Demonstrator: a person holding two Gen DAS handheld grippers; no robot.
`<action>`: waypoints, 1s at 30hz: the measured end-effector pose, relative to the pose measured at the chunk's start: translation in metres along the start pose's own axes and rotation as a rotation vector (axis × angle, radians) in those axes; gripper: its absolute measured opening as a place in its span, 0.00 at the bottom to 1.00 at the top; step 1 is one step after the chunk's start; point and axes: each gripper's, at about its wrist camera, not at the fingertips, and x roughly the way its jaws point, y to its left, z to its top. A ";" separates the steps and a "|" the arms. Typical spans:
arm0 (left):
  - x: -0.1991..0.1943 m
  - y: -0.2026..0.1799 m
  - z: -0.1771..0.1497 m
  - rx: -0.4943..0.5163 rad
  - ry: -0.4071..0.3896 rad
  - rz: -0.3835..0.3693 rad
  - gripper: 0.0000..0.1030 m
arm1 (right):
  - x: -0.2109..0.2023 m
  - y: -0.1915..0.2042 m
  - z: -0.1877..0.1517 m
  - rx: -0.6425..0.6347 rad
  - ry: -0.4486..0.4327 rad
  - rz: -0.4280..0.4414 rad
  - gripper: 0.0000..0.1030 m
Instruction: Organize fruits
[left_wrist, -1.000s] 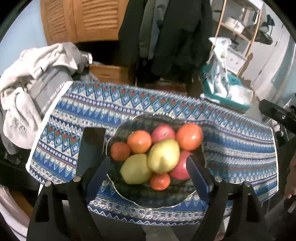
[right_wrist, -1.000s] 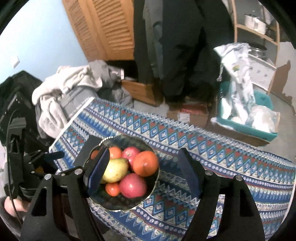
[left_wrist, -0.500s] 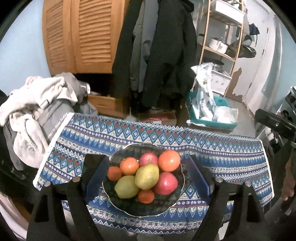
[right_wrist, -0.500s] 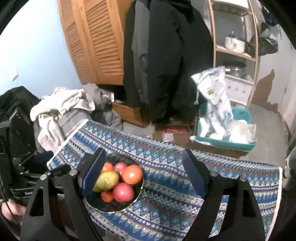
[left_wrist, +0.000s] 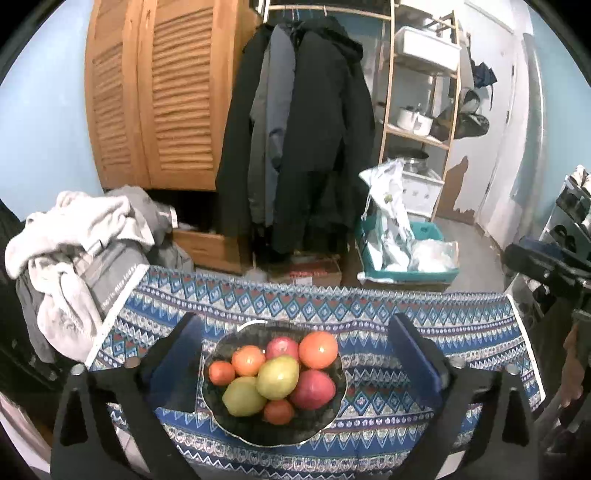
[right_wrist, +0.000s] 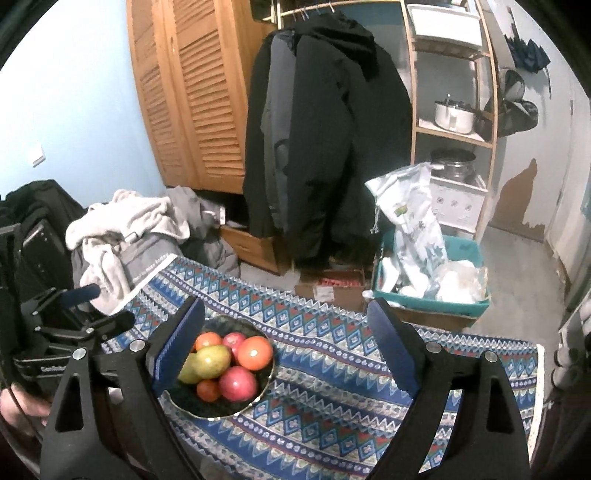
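A dark, shallow bowl (left_wrist: 334, 417) heaped with fruit sits near the front edge of a worktop draped in a blue patterned cloth (left_wrist: 424, 321). On top of the heap lies a yellow-green pear (left_wrist: 277, 377), its long axis running diagonally in the left wrist view, the narrower end aimed up and to the right. A second yellow-green fruit (left_wrist: 242, 396) lies just beside it at lower left. Around them sit two red apples (left_wrist: 313, 384), a large orange (left_wrist: 318, 349) at the far right of the heap, and smaller orange fruits (left_wrist: 248, 360), all touching one another inside the bowl.

The left hand-held gripper (left_wrist: 295, 354) hovers above and in front of the bowl; its jaws have just been opening and stand spread wide to either side of the bowl, clear of it, with nothing pressed between the pads. The right hand-held gripper (right_wrist: 284, 347) hangs to the right of the bowl; its jaws too have just been opening and grip nothing, the left blue pad (right_wrist: 177, 345) overlapping the bowl's near side in that view.

Beyond the worktop's left end lies a heap of pale clothing (left_wrist: 74, 243). Behind stand dark coats (left_wrist: 310, 140), a louvred wooden wardrobe (left_wrist: 162, 96) and a teal crate (left_wrist: 410, 273) on the floor.
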 end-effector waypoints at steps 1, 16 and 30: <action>-0.002 -0.001 0.001 0.003 -0.011 0.001 0.99 | -0.002 0.000 0.000 -0.002 -0.003 -0.003 0.87; -0.010 -0.015 0.005 -0.003 -0.045 0.009 0.99 | -0.017 -0.018 -0.005 0.017 -0.029 -0.019 0.87; -0.012 -0.021 0.008 0.002 -0.060 0.014 0.99 | -0.017 -0.029 -0.012 0.033 -0.018 -0.023 0.87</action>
